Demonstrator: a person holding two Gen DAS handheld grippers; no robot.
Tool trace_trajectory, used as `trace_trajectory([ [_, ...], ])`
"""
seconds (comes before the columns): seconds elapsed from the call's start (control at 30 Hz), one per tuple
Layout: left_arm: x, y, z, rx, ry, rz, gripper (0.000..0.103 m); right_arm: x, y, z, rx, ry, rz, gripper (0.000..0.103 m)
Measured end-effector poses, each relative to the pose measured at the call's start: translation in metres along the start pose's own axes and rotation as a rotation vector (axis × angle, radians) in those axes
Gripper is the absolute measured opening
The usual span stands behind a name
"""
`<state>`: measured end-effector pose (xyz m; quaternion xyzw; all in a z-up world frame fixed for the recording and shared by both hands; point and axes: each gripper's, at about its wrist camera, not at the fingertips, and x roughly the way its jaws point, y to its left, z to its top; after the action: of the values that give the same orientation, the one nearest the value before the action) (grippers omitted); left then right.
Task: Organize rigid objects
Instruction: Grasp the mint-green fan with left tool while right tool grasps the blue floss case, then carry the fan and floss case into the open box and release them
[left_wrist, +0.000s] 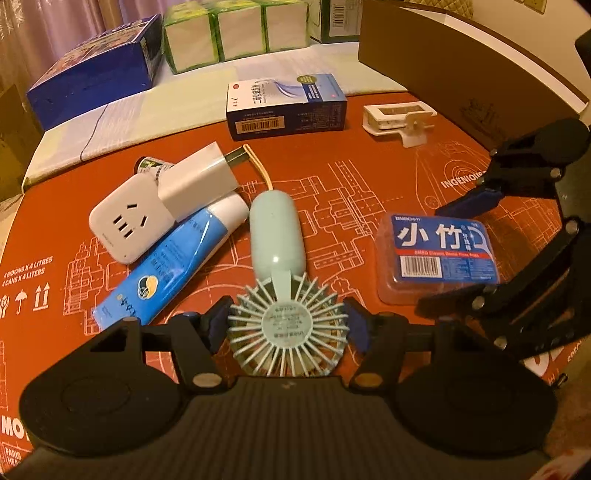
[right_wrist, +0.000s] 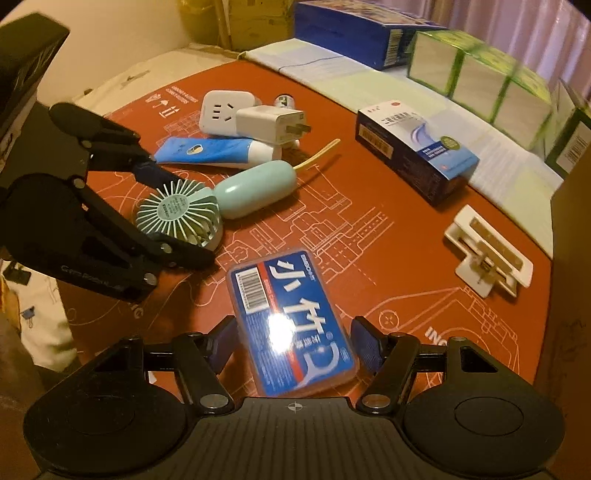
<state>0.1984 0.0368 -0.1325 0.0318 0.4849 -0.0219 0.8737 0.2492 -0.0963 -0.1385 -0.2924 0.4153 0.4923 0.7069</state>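
Note:
A mint hand fan (left_wrist: 280, 280) lies on the orange mat (left_wrist: 369, 177). My left gripper (left_wrist: 287, 325) is open, its blue pads either side of the fan's round head; the fan also shows in the right wrist view (right_wrist: 207, 199). A clear floss-pick box with a blue label (right_wrist: 291, 328) lies between the open fingers of my right gripper (right_wrist: 295, 343), with a gap on each side. The box also shows in the left wrist view (left_wrist: 437, 254), where the right gripper (left_wrist: 439, 258) reaches in from the right.
A white power cube (left_wrist: 129, 221), a white charger (left_wrist: 199, 181), a blue tube (left_wrist: 173, 262), a blue medicine box (left_wrist: 288, 107) and a white clip holder (left_wrist: 399, 118) lie on the mat. A brown cardboard box (left_wrist: 461, 62) stands at right; blue and green boxes stand behind.

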Motion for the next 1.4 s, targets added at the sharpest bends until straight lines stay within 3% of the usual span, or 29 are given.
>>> trace_trajectory([
  [0.1, 0.002, 0.0, 0.0, 0.0, 0.0, -0.005, 0.061, 0.006, 0.001, 0.001, -0.005, 0.004, -0.002, 0.064],
  [0.17, 0.002, 0.0, -0.001, -0.001, -0.004, -0.005, 0.06, 0.006, -0.002, 0.0, 0.016, -0.004, 0.006, 0.056],
  [0.43, -0.003, -0.004, -0.002, 0.007, -0.006, -0.006, 0.059, -0.003, -0.012, -0.004, 0.117, -0.017, -0.021, 0.055],
  [0.7, -0.018, -0.014, 0.008, 0.018, -0.043, -0.025, 0.059, -0.024, -0.026, -0.006, 0.235, -0.049, -0.029, 0.055],
  [1.4, -0.074, -0.049, 0.062, 0.044, -0.141, -0.054, 0.059, -0.108, -0.048, -0.011, 0.358, -0.186, -0.094, 0.055],
])
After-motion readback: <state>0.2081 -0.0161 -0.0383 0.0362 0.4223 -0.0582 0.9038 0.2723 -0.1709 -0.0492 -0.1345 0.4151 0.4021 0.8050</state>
